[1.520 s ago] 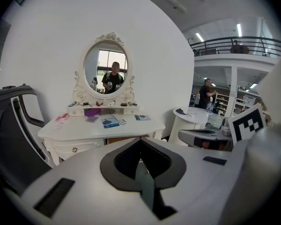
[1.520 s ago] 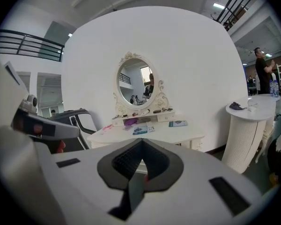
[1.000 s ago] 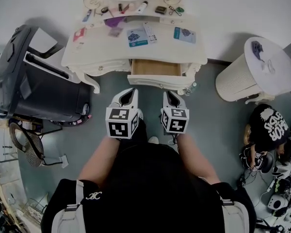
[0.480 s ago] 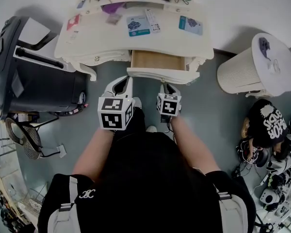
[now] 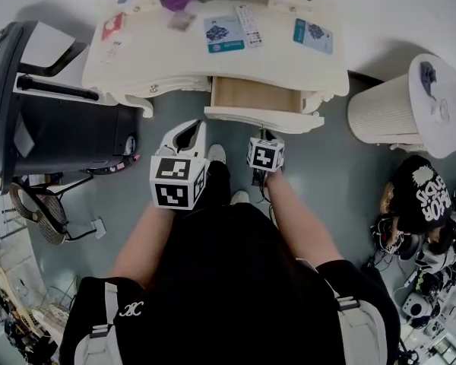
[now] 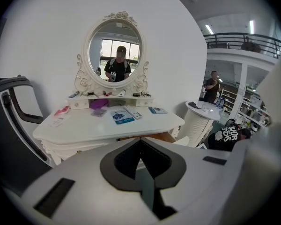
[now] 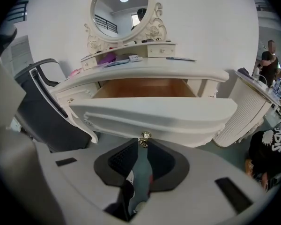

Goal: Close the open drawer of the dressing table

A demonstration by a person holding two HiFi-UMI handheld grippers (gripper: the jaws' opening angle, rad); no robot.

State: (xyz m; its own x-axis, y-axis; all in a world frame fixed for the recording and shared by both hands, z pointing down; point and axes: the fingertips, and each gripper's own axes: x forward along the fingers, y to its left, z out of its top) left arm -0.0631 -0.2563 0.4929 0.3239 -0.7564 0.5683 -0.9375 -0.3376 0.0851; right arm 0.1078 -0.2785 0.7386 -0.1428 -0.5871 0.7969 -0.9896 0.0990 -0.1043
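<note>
Both your arms reach forward and low, side by side. Your right gripper points at the one open drawer with a scalloped white front and bare brown wood inside. Its fingers are clenched together, tips just under the single small brass knob. Your left gripper hangs slightly back, fingers clenched on nothing. The drawer juts from the curved white dressing-table counter.

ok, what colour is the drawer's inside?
Light brown wood; the drawer front is cream-white. Best in the right gripper view.
</note>
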